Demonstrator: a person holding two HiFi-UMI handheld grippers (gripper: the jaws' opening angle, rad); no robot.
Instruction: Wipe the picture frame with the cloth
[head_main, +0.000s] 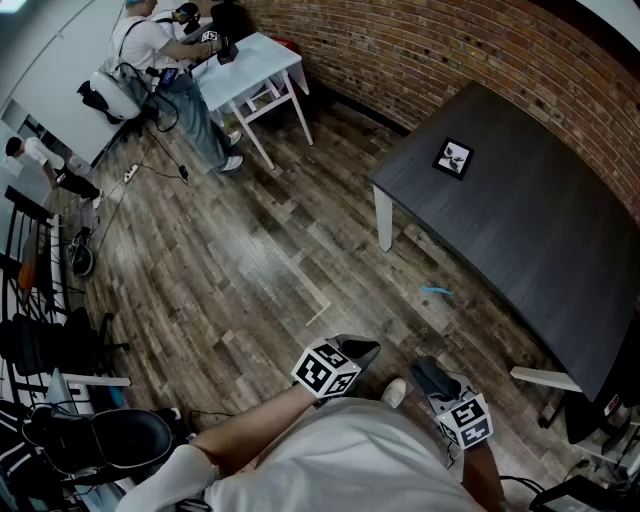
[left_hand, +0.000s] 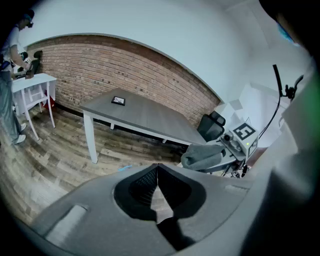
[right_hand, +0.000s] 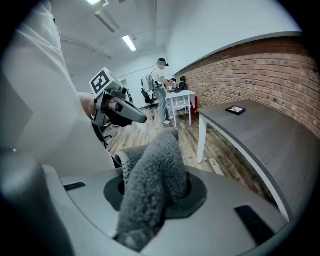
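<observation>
The right tool is clamped on a grey, fuzzy cloth. In the right gripper view the cloth bulges up out of the jaw pocket and covers the jaw tips, so only the grip shows, not the tips. The left tool holds nothing; its jaws meet in a closed point. Both tools are held close to the person's body at six o'clock in the head view, over the wooden floor.

The picture frame lies flat on the dark bench, at about one o'clock from the tools and well apart from them. It sits near the bench end beside the brick wall. It has a dark border round a pale picture too small to read. It looks nearly square, so its long axis cannot be told; its edges run roughly in line with the bench edges.

The bench is cut off at the right edge of the head view. A small blue scrap lies on the floor near the bench, too small to identify. At eleven o'clock, far off, another person stands at a white table.
</observation>
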